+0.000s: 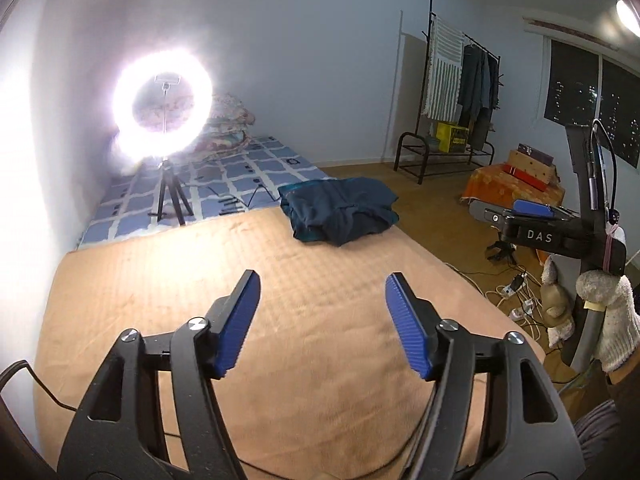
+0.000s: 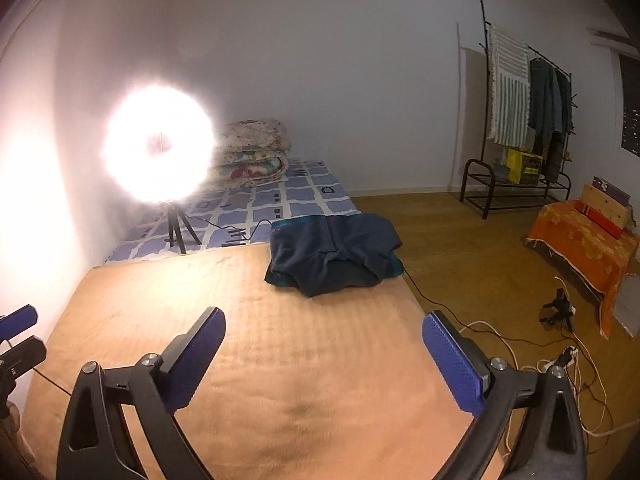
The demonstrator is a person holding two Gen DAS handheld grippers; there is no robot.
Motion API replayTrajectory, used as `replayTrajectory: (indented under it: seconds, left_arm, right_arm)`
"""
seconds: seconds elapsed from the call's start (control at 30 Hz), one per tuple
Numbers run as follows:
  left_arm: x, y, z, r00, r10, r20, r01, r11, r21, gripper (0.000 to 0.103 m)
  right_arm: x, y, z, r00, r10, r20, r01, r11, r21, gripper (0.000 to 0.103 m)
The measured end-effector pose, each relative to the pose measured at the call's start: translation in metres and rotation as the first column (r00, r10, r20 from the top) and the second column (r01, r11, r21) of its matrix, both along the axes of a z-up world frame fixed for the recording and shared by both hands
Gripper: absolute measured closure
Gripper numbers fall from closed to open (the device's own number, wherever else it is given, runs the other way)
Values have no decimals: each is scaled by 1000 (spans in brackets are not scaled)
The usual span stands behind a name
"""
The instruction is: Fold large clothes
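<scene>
A dark blue garment (image 1: 340,210) (image 2: 334,256) lies folded in a loose bundle at the far right edge of the peach blanket (image 1: 248,320) (image 2: 280,360) that covers the bed. My left gripper (image 1: 322,276) hovers over the near part of the blanket, well short of the garment, open with nothing between its blue pads. My right gripper (image 2: 326,314) also stands open and empty, jaws very wide, above the blanket's near right part. In the left wrist view the right gripper (image 1: 516,214) shows at the right edge, held by a hand in a white glove (image 1: 612,320).
A glaring ring light on a tripod (image 1: 162,108) (image 2: 160,148) stands on the blue checked sheet (image 1: 240,172) beyond the blanket. Folded floral quilts (image 2: 256,148) lie behind it. On the wooden floor to the right are cables and power strips (image 2: 568,364), an orange-draped box (image 2: 580,236) and a clothes rack (image 2: 520,120).
</scene>
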State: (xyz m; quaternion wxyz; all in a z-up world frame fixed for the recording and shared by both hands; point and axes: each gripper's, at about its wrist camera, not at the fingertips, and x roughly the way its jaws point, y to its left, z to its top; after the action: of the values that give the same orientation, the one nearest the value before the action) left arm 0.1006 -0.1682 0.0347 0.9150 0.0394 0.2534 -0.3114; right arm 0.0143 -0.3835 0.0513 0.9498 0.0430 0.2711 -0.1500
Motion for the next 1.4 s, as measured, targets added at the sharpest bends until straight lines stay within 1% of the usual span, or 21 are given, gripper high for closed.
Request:
replayTrajectory:
  seconds: [0.07,0.1,0.13,0.23,0.43,0.5,0.53,0.57,0.63,0.7,0.8,1.03,1.2,1.3,1.4]
  left_arm:
    - [-6,4,-2,1000,1,-4,-1,1000,1,26]
    - [-9,6,-3,1000,2,1,-2,1000,0,25]
    - [-12,7,-3,1000,6,8,-6,1000,-1,21]
    - [-16,8,-5,999,9,31,-9,1000,6,11]
    - [-29,5,-10,999,1,37,-3,999,41,10]
    - [-33,4,-10,999,5,48,-8,999,51,6]
    - [-37,3,-10,998,12,63,-15,998,54,2]
    - [-39,4,-10,997,16,76,-20,998,53,1]
    - [-45,3,-9,995,23,101,-29,998,53,1]
    - [-44,2,-9,994,22,106,-29,998,60,0]
    - [-43,1,-11,994,21,105,-29,997,72,0]
    - [-43,-2,-13,994,55,96,-65,993,97,0]
    - [-41,-3,-14,996,70,55,-76,991,112,0]
    - [-37,-2,-15,994,104,37,-107,988,115,0]
    - [-35,-2,-16,993,118,20,-119,985,128,0]
  right_arm:
    - [-6,5,-3,1000,-1,-4,1,1000,3,2]
    - [-10,8,-4,1000,1,-6,-1,1000,3,2]
    - [-10,10,-6,1000,1,-7,-1,1000,-3,0]
    - [-19,17,-10,1000,-14,4,14,999,-33,0]
    - [-27,25,-12,1000,-23,15,24,999,-37,0]
    - [-30,25,-11,999,-35,25,36,998,-45,0]
    - [-31,26,-11,999,-38,29,40,998,-46,0]
    - [-32,25,-11,999,-44,32,45,998,-45,0]
    - [-31,24,-11,998,-48,37,49,998,-35,0]
    - [-31,24,-10,998,-52,42,53,998,-29,0]
    - [-33,24,-9,997,-58,51,59,998,-22,0]
    - [-29,26,-5,996,-52,70,53,999,-8,0]
    - [-28,26,-4,996,-52,75,53,999,-3,0]
    - [-27,26,-4,996,-52,73,53,999,-3,0]
    - [-24,26,-4,996,-50,68,51,999,-3,0]
